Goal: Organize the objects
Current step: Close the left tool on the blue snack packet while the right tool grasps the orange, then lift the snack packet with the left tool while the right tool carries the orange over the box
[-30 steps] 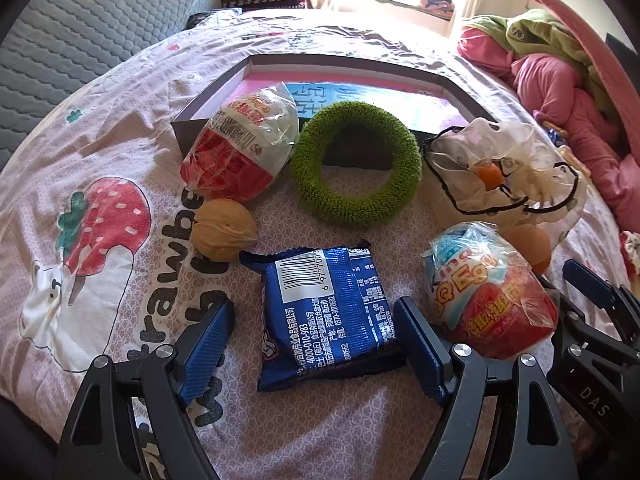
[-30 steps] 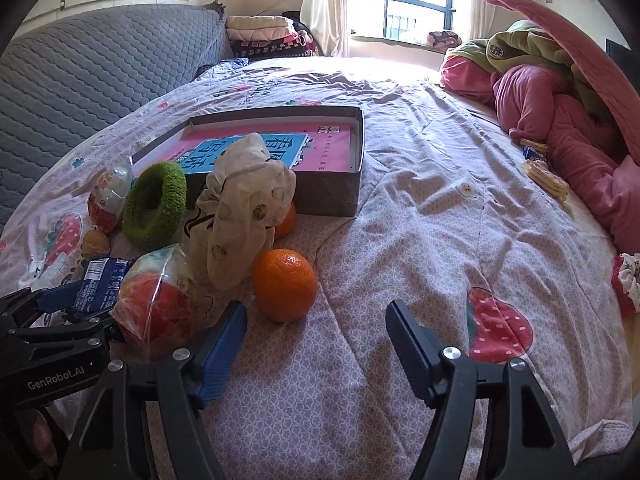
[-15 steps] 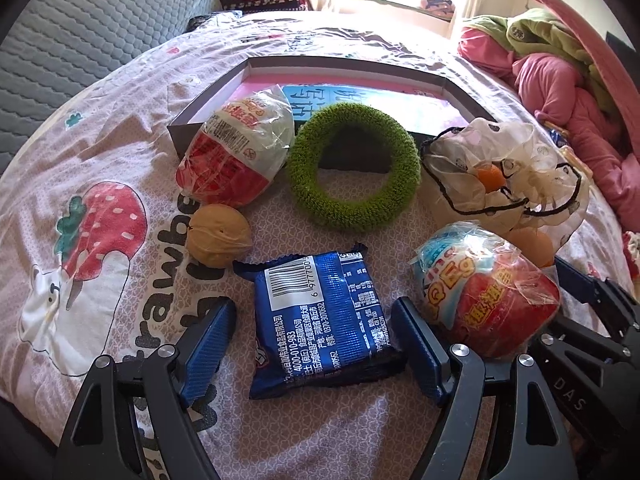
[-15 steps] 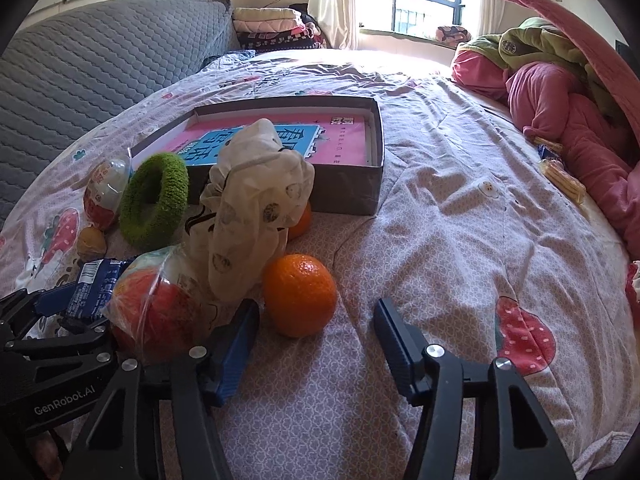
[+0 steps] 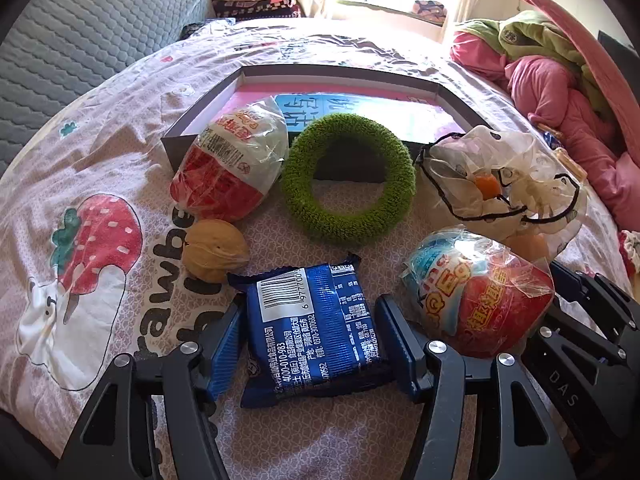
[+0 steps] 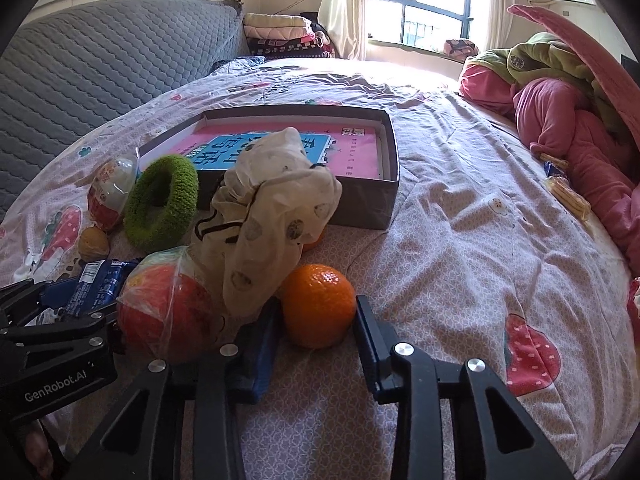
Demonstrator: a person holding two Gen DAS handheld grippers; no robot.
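My left gripper [image 5: 310,344] has its blue pads on both sides of a blue snack packet [image 5: 312,328] lying on the bed, touching its edges. My right gripper [image 6: 316,336] has its fingers on both sides of an orange [image 6: 318,306], close to it. A grey shallow box [image 5: 340,100] with a pink book inside lies farther back; it also shows in the right wrist view [image 6: 360,200]. Around lie a green fuzzy ring [image 5: 348,180], a walnut [image 5: 214,250], two wrapped toy eggs [image 5: 230,172] [image 5: 476,300] and a cloth pouch [image 6: 272,216].
A second orange [image 6: 314,242] hides behind the pouch. Pink and green bedding [image 6: 560,112] is piled at the right. A grey quilted headboard [image 6: 100,56] stands at the left. Small snack packets [image 6: 566,192] lie near the pink bedding.
Both grippers moved forward and narrowed: the left around the blue packet, the right around the orange.
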